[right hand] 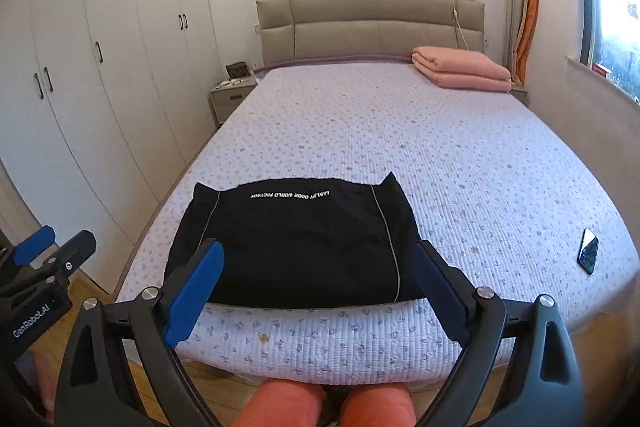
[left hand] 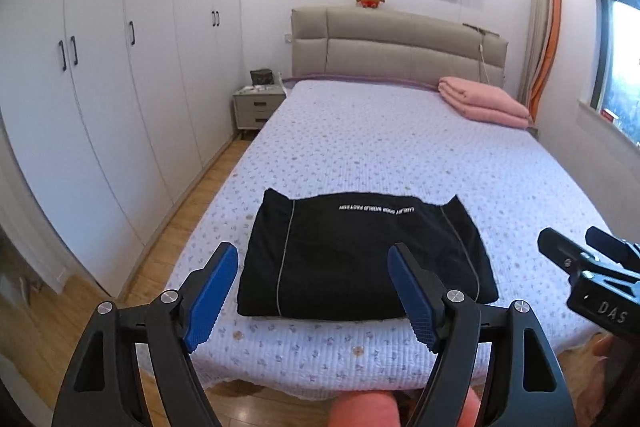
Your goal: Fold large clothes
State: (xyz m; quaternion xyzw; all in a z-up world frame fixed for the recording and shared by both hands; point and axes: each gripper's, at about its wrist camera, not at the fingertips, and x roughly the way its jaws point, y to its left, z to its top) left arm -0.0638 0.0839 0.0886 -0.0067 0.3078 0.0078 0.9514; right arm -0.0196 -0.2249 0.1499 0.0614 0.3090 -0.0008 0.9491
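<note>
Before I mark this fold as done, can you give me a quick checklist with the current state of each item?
1. Black garment folded into a compact rectangle: ok.
2. Garment lying wholly on the bed, near its foot edge: ok.
3. Left gripper open, nothing between its fingers: ok.
4. Right gripper open, holding nothing: ok.
5. Phone lying apart from the garment: ok.
6. Layers underneath smooth: cannot tell.

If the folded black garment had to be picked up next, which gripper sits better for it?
Probably the left gripper: the black garment lies nearly centred ahead of its open jaws. The right gripper is open too, but slightly offset.
</note>
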